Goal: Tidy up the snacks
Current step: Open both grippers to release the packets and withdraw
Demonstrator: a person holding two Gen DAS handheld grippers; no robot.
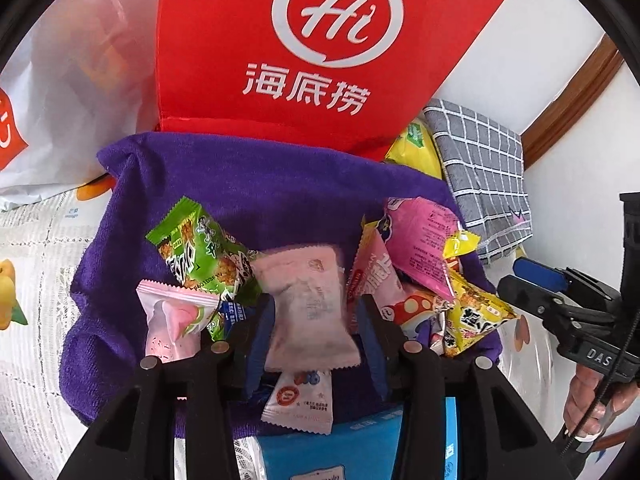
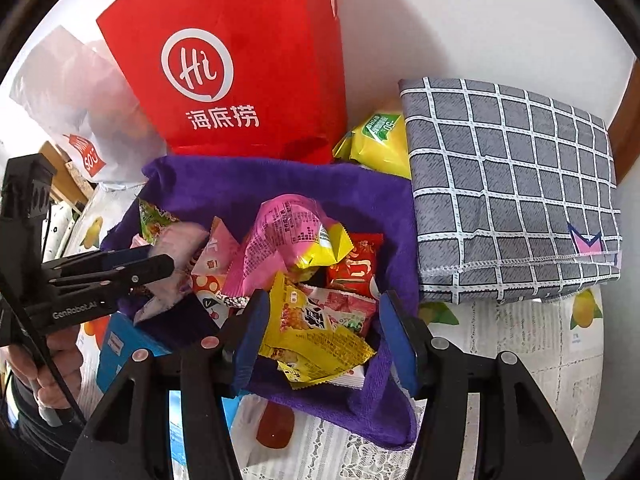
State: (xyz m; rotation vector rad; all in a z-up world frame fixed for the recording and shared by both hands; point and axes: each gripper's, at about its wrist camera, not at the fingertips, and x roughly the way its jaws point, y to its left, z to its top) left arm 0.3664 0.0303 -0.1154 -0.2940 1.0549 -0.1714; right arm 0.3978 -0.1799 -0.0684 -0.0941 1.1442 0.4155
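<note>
A purple cloth bin holds several snack packets. My left gripper hangs over its near side. A pale pink packet shows blurred between the blue pads, and a gap shows at the right pad, so the jaws stand open. A green packet and a pink peach packet lie to its left. My right gripper is open above a yellow packet, which lies on the pile between its fingers without being pinched. A crumpled pink bag and a red packet lie beyond.
A red paper bag stands behind the bin, with a white plastic bag to its left. A folded grey checked cloth and a yellow-green packet lie at the right. A blue box sits at the bin's near side.
</note>
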